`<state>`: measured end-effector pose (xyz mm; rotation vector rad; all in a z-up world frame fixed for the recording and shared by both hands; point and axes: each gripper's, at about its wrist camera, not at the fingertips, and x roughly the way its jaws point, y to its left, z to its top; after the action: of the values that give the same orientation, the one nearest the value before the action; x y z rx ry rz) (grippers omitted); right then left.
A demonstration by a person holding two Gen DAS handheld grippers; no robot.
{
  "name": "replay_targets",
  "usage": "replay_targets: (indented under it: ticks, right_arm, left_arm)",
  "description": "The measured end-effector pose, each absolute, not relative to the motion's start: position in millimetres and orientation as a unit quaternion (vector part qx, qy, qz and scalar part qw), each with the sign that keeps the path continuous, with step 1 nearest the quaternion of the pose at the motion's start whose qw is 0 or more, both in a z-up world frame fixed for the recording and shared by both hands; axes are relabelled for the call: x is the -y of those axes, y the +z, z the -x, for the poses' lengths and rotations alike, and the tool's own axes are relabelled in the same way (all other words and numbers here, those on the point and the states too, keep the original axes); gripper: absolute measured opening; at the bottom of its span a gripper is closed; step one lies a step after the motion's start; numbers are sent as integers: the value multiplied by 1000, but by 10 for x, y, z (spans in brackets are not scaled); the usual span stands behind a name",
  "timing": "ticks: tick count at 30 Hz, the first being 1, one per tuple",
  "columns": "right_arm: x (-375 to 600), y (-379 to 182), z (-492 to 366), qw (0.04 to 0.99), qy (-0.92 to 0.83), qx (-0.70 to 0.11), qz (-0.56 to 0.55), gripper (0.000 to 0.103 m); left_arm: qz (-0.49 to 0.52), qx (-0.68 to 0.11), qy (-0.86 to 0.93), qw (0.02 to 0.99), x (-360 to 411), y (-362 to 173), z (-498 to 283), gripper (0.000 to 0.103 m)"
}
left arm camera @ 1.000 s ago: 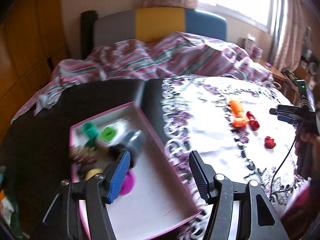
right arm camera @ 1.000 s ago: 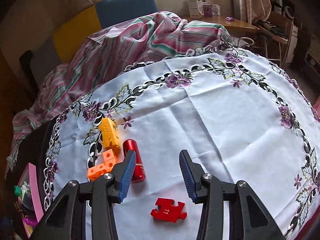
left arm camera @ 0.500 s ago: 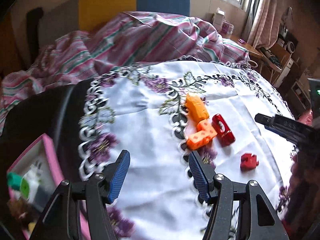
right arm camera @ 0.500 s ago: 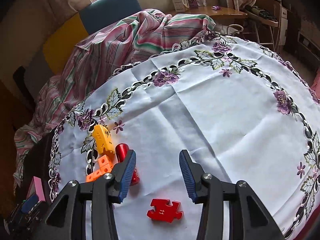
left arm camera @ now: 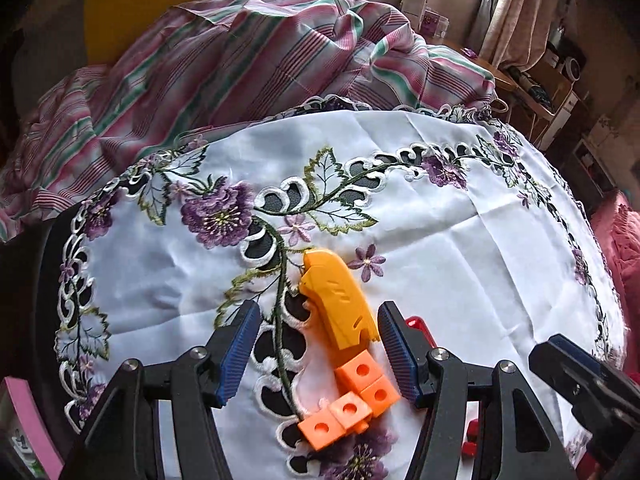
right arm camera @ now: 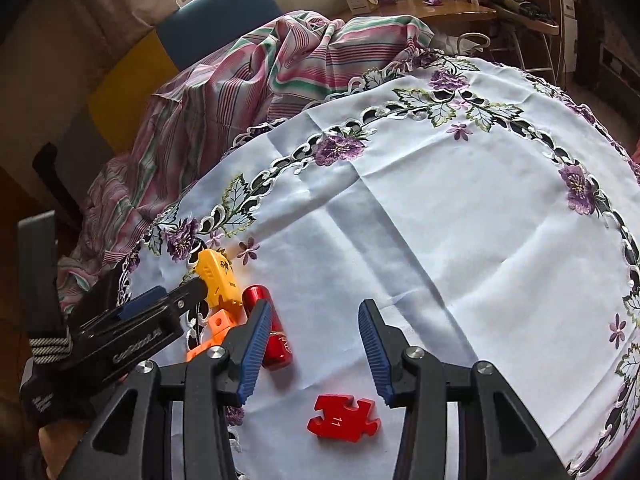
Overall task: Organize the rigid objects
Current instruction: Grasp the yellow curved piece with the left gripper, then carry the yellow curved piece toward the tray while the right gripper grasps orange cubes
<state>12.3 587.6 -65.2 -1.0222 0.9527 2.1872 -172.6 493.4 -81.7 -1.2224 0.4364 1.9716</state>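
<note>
Yellow-orange plastic toy piece [left arm camera: 338, 300] lies on our white embroidered tablecloth [left arm camera: 460, 248] between the spread fingers of our left tool [left arm camera: 316, 338], touching orange linked cubes [left arm camera: 352, 404]. A pink box edge [left arm camera: 32, 420] shows at lower left. Only the right view, its tool [right arm camera: 312, 350] spread, shows the red cylinder [right arm camera: 274, 334] and red puzzle piece [right arm camera: 344, 420].
</note>
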Motion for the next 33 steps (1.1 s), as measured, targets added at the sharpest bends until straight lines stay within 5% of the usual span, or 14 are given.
replay_targets:
  ticks: [5, 7, 18, 33]
  right_arm:
    - [-5846, -645, -107, 262, 815, -351, 380, 46]
    - [-5840, -646, -104, 262, 816, -348, 381, 46]
    - [-5805, -674, -53, 251, 819, -336, 392, 46]
    - [-5284, -662, 296, 114, 859, -268, 421, 45]
  left_arm:
    - [494, -173, 764, 376, -5133, -955, 1809, 61]
    - [506, -174, 756, 376, -5167, -1050, 1834, 27]
    - [472, -112, 794, 365, -4343, -606, 1808, 26]
    - [447, -54, 816, 362, -2841, -162, 1087, 26]
